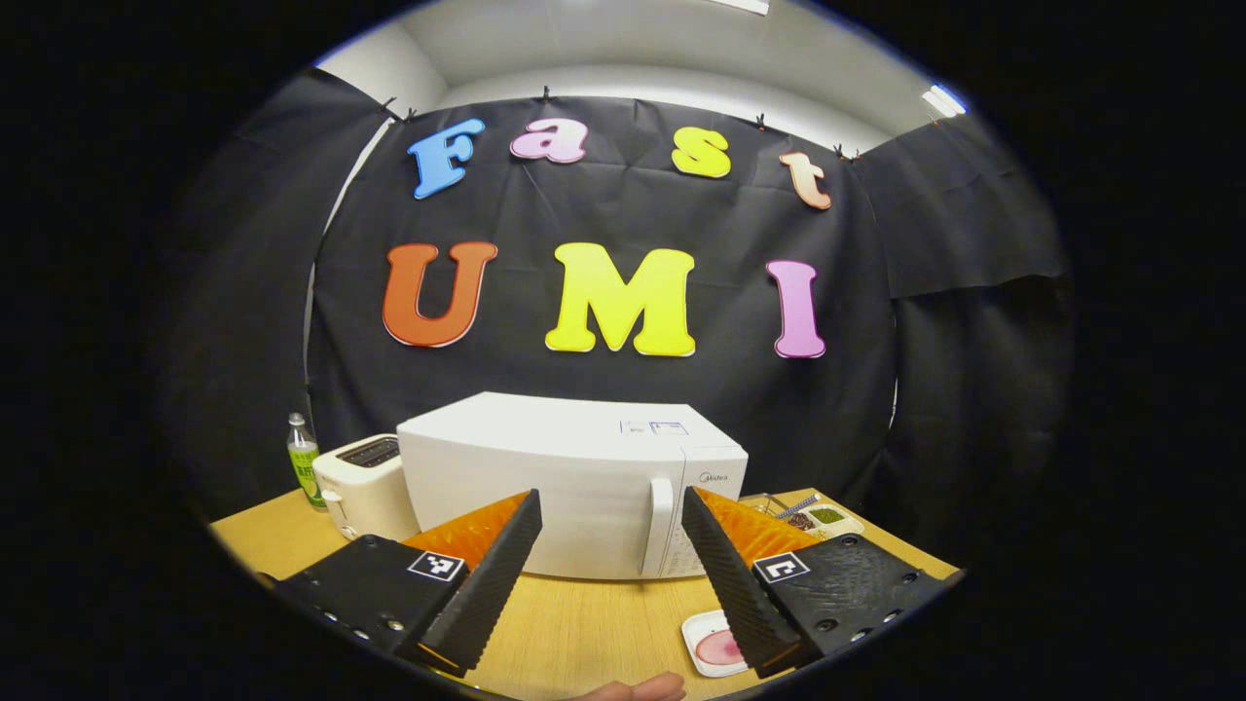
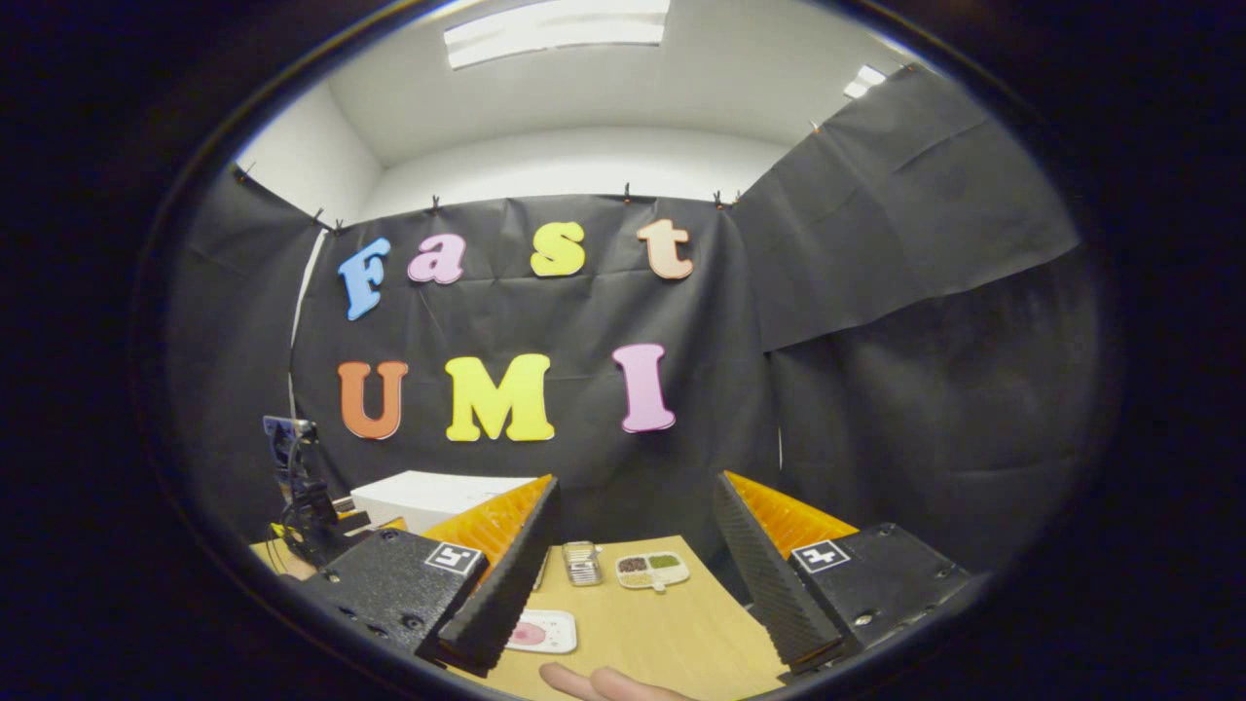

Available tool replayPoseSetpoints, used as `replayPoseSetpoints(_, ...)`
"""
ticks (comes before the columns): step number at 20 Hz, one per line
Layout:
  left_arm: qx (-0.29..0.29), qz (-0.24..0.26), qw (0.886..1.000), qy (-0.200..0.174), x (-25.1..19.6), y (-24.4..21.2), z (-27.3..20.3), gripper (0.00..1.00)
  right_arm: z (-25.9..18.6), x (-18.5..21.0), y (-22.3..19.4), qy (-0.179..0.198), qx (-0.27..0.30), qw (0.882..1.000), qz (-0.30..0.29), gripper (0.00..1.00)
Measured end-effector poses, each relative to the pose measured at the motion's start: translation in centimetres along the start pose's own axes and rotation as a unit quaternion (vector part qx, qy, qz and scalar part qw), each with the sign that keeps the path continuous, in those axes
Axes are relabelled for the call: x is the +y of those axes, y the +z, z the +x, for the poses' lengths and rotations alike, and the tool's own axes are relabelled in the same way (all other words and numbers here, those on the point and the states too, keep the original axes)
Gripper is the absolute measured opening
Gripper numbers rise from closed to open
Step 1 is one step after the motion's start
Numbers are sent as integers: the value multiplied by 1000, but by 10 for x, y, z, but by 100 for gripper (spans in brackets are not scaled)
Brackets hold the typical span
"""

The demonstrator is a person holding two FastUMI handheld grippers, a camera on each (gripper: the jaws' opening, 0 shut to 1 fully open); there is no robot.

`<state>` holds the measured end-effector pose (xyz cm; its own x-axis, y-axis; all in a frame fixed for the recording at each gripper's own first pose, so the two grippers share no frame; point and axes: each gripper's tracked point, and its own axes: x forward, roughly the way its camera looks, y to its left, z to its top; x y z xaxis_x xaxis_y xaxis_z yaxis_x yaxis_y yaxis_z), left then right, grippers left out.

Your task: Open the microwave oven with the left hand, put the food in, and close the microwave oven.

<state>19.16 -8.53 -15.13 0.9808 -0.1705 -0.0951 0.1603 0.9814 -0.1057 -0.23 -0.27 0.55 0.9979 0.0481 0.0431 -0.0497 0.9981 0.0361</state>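
Microwave (image 1: 574, 487) door closed, toaster (image 1: 365, 484) beside it, food plate (image 1: 715, 645) near, both tools spread apart.

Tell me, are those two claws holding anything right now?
No. The left gripper and the right gripper both stand open, with nothing between their fingers.

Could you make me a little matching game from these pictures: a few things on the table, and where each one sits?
Things:
1. toaster
2. green bottle
3. small plate with pink food
4. divided snack tray

Places:
A. on the table in front of the microwave, near its handle
B. far left, behind the toaster
C. right of the microwave, toward the back
D. touching or nearly touching the microwave's left side

Pairs: 1-D, 2-B, 3-A, 4-C
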Motion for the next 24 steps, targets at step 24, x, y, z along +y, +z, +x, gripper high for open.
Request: replayPoseSetpoints(24, 46, 45, 998, -2, -31, -106, 138, 60, 34, -56, -40, -32, -1, 999, -25, 100)
